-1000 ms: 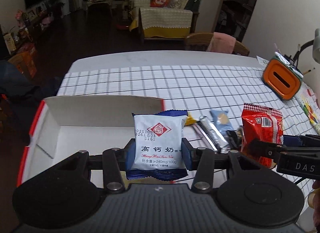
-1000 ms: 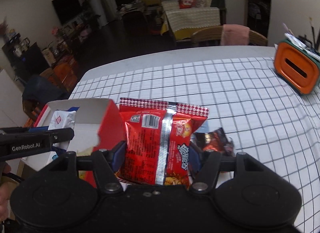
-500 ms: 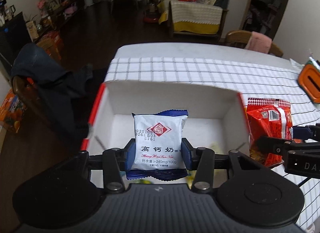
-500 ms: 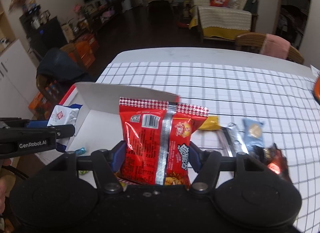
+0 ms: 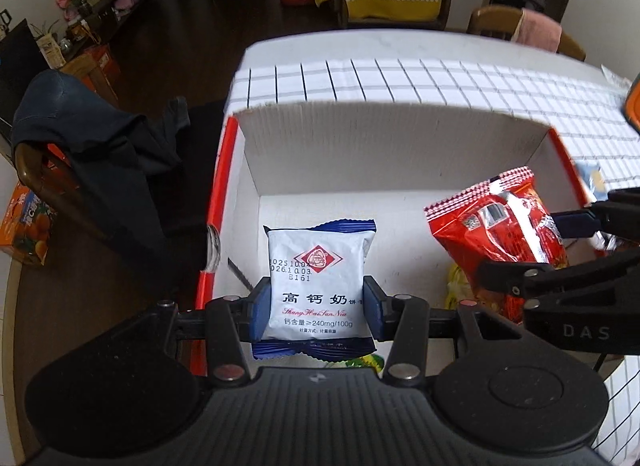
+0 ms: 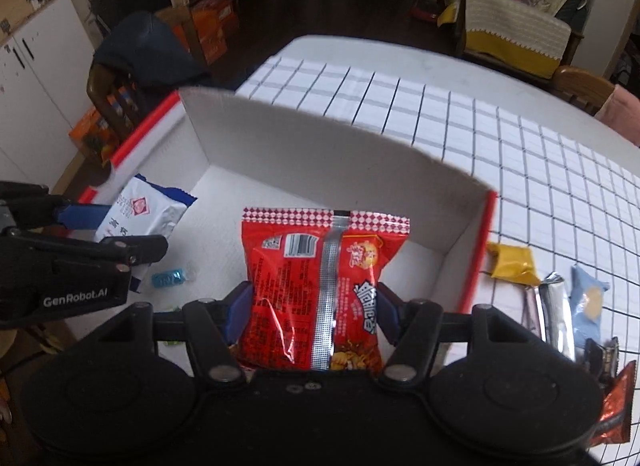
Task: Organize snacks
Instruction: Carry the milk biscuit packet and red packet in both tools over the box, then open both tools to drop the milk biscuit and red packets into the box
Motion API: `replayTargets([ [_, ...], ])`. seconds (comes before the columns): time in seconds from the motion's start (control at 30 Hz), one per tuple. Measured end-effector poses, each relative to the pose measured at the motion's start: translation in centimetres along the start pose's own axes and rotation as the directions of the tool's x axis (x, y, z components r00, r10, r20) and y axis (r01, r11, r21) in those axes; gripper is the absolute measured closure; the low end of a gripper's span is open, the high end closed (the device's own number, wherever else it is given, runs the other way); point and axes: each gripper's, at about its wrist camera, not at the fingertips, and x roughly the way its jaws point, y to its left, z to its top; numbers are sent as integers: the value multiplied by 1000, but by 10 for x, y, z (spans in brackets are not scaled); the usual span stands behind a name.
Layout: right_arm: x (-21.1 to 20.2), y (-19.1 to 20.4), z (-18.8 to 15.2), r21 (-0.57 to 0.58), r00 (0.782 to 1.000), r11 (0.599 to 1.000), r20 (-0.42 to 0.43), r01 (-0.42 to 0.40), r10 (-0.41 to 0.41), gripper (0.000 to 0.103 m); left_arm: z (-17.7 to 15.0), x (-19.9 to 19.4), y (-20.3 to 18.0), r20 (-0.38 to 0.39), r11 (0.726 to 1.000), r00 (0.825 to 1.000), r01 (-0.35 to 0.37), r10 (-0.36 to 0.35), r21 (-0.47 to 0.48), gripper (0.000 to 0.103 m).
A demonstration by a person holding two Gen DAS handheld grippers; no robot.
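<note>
The left tongs [image 5: 316, 306] are clenched on a white biscuit packet [image 5: 318, 282] over the left side of the open box [image 5: 392, 153], while the right tongs [image 6: 314, 310] grip a red crisp bag [image 6: 320, 286] by its lower half over the right side. Both packs look light, soft and crinkly, likely slippery, so a hold across the sides seems best. More snacks [image 6: 560, 298] lie on the checked bench [image 6: 480, 137] right of the box, whose tall far wall could catch a pack.
</note>
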Motion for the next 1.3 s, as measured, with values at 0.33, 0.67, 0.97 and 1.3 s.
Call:
replayTargets([
  [0.33,16,3,6,-13,1000,1000,-28,6,-6,40,-1,24,-10,-74,999,997,-4,8,49,57],
  [0.67,17,2,13,9,1000,1000,-16,-2,2,37,-3,27,-12,-94,999,996,15,-12,34,56],
  [0.97,-13,-5,3,41,999,998,32,-43,42,26,-9,6,0,-45,999,999,27,-28,-17,47],
  [1.3,-64,-14,-18,64,987,993,130,-100,91,22,-15,-40,-10,77,997,995,72,-70,-29,37],
])
